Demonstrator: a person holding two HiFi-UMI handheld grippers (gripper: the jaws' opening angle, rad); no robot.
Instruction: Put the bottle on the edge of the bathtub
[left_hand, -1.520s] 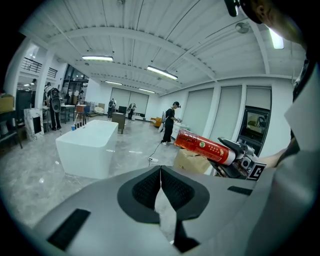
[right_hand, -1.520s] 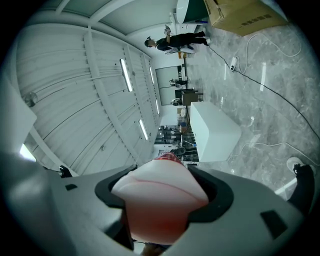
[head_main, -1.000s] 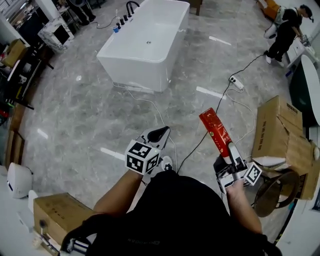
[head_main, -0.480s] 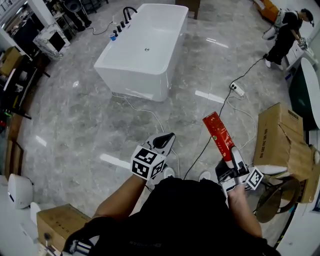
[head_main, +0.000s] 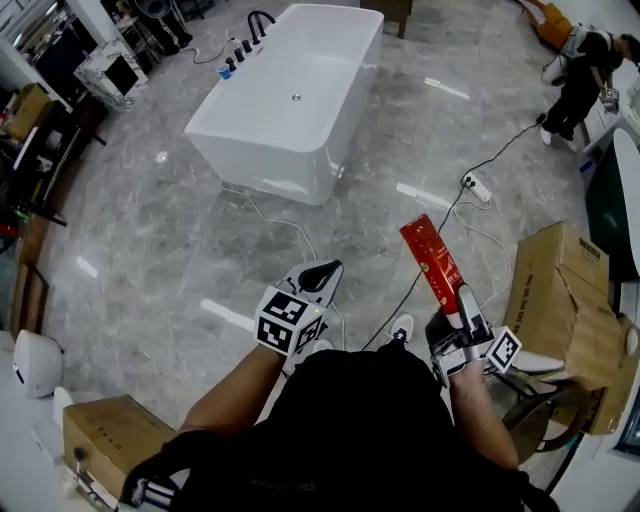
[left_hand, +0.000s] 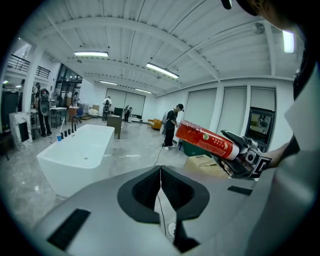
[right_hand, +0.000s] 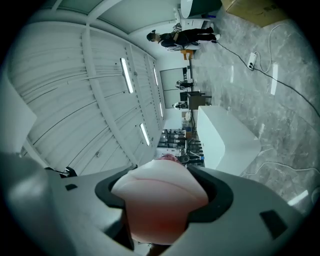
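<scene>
Bottle (head_main: 428, 258), red, sits clamped in the right gripper (head_main: 462, 312), held above the floor (head_main: 150, 260) and well apart from the white bathtub (head_main: 268, 165). Left gripper (head_main: 318, 276) has its jaws pressed together on nothing.

Big box (head_main: 565, 290) at right on grey floor (head_main: 150, 240). Pwr strip (head_main: 475, 186) up-left of box. Person (head_main: 580, 80) well beyond box, bent over. 2nd box (head_main: 105, 440) far left of it.
</scene>
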